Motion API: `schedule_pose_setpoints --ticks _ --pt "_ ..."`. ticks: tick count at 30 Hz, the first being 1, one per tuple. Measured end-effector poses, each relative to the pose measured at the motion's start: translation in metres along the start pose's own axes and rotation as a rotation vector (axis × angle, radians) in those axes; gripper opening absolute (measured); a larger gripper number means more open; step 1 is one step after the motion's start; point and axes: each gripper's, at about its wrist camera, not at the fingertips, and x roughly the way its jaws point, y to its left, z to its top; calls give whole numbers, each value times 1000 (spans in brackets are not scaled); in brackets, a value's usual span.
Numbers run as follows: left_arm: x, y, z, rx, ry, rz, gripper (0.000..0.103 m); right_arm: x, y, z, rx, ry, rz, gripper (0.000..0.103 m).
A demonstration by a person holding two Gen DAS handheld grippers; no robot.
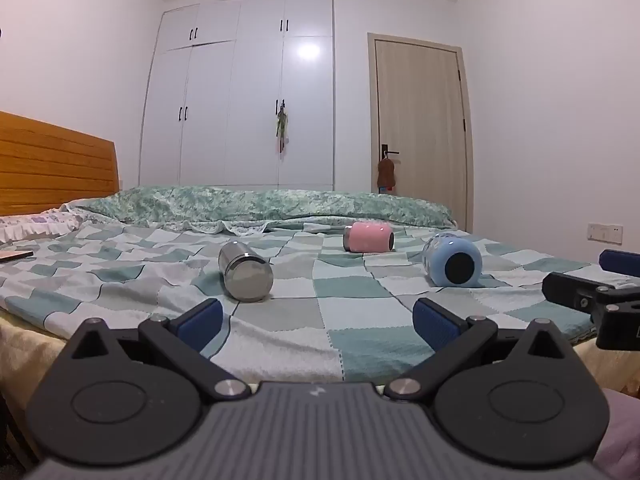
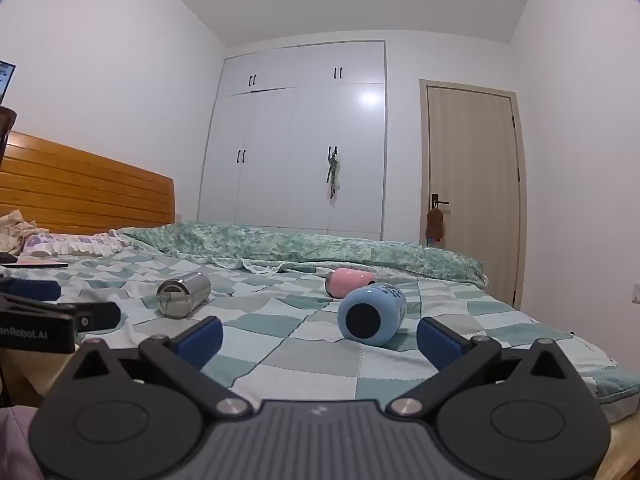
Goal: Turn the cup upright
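Observation:
Three cups lie on their sides on the checked bedspread (image 1: pixel 320 312): a steel cup (image 1: pixel 245 272) at the left, a pink cup (image 1: pixel 369 237) further back, a light blue cup (image 1: pixel 452 260) at the right, its base facing me. They also show in the right wrist view: the steel cup (image 2: pixel 183 294), the pink cup (image 2: pixel 349 281), the blue cup (image 2: pixel 373 315). My left gripper (image 1: pixel 318 320) is open and empty, short of the steel cup. My right gripper (image 2: pixel 319 340) is open and empty, just before the blue cup.
A green floral quilt (image 1: pixel 272 206) is bunched along the bed's far side. A wooden headboard (image 1: pixel 52 168) stands at the left, with a pillow (image 2: pixel 68 245) and a flat dark device (image 2: pixel 36 265) near it. White wardrobe (image 1: pixel 240 96) and a door (image 1: pixel 420 128) stand behind.

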Motion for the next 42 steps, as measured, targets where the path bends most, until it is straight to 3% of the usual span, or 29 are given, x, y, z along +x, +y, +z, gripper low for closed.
schedule_pose_setpoints --ticks 3,5,42 --pt "-4 -1 0 -7 -6 -3 103 0 0 0 1 1 -1 103" --pt "1 4 2 -27 32 5 103 1 0 0 -1 3 -1 103" --pt "5 5 -4 -33 32 -1 103 4 -2 -2 -3 15 -1 103"
